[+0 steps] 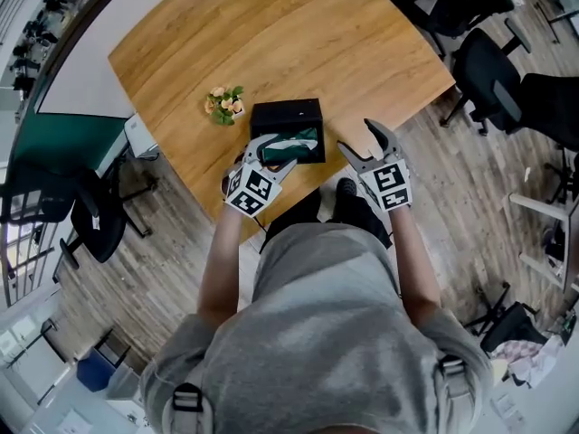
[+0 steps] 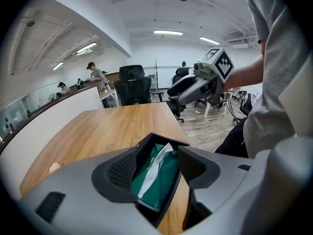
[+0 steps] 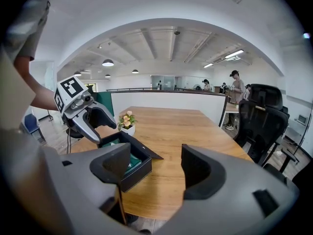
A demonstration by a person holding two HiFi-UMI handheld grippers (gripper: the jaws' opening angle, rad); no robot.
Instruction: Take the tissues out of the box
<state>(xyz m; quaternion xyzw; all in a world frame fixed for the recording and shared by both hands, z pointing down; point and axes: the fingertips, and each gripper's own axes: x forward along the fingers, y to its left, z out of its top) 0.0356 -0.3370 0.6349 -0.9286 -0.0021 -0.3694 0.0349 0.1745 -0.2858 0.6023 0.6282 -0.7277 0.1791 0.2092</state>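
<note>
Head view, starting at the left: what stands on the worktop (image 1: 298, 34)?

A small pot of flowers (image 1: 224, 105), near the front edge. Just to its right is the black box (image 1: 288, 114), its flap folded open, with a green tissue pack (image 1: 300, 139) lying inside.

Where is the left gripper (image 1: 279, 152)?

Over the near end of the box, tilted down into it. In the left gripper view its fingers (image 2: 122, 169) stand apart. The green pack, with a white tissue (image 2: 154, 168) poking from its slot, shows in the gap between them. I cannot tell whether the fingertips touch the pack, but they are not closed on it.

So the tissues are in the box?

Yes, the pack and the white tissue both sit within the black walls.

And to the right of that?

The right gripper (image 1: 355, 134) is held just beside the box, at the worktop's near edge, apart from it. The right gripper view shows its fingers (image 3: 203, 173) wide apart, with only bare wood between them. From there the box sits partly behind one finger, with the left gripper above it and the flower pot beyond.

Further right?

Black office chairs (image 1: 484, 70) stand on the plank floor, past the worktop's corner.
</note>
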